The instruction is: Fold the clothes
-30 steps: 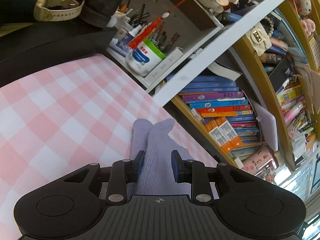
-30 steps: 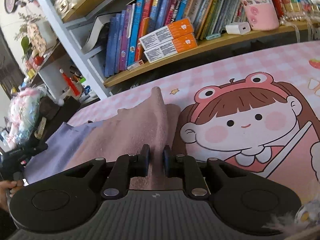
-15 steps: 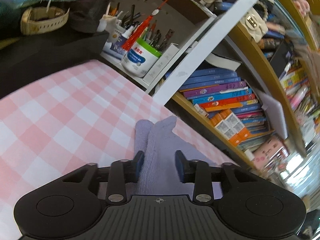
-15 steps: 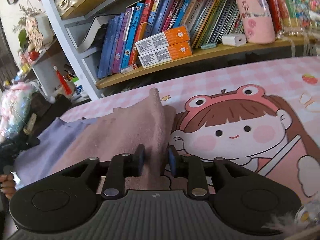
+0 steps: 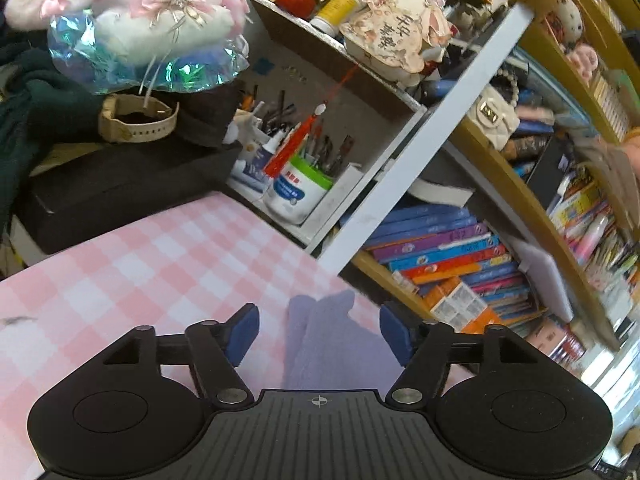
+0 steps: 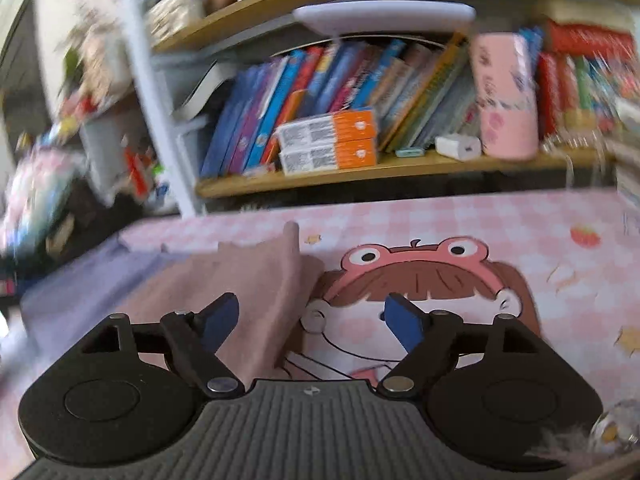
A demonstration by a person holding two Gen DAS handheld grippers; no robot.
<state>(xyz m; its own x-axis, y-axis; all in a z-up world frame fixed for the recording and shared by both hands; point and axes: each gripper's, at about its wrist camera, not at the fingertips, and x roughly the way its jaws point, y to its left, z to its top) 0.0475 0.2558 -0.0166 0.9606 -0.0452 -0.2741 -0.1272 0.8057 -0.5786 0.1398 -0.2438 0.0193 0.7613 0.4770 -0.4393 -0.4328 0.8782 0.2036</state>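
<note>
Your left gripper (image 5: 320,330) and right gripper (image 6: 312,316) both have fingers spread, grasping nothing. The purple-and-pink garment (image 6: 224,280) lies bunched on the tabletop (image 5: 120,272), with a raised ridge; judged partly folded, smoothing remains.

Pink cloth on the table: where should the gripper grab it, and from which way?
Probably at the raised ridge of the pink cloth, near its right edge. There the fabric stands up off the mat, so the open right gripper could come in low from the near side, one finger on each side.
</note>
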